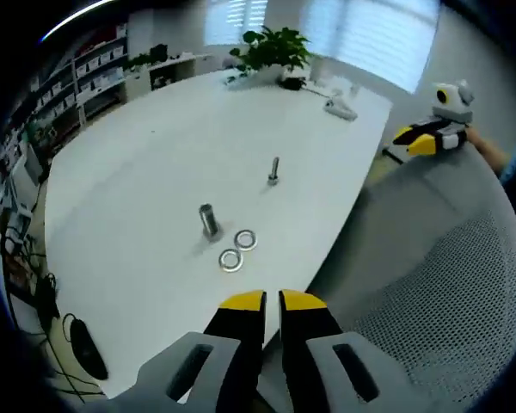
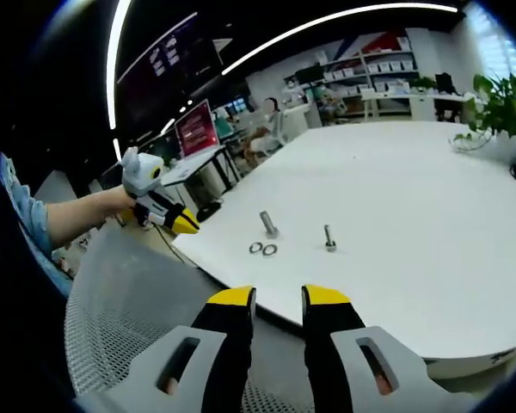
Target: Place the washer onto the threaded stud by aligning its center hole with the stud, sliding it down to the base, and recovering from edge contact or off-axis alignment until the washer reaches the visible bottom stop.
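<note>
Two metal washers (image 1: 246, 239) (image 1: 230, 260) lie side by side on the white table (image 1: 155, 155), just in front of a thick upright threaded stud (image 1: 208, 220). A thinner bolt (image 1: 273, 170) stands farther back. My left gripper (image 1: 273, 301) hovers off the table's near edge, shut with nothing in it. In the right gripper view the washers (image 2: 263, 249), the stud (image 2: 267, 224) and the bolt (image 2: 328, 237) sit near the table's edge. My right gripper (image 2: 278, 301) hangs open and empty above a mesh chair. The left gripper (image 2: 179, 222) also appears at the left, held in a hand.
A grey mesh chair back (image 1: 439, 284) lies to the right of the table, with the right gripper (image 1: 423, 142) above it. A potted plant (image 1: 271, 47) and small white items (image 1: 340, 107) sit at the table's far end. Shelves (image 1: 95, 73) line the wall.
</note>
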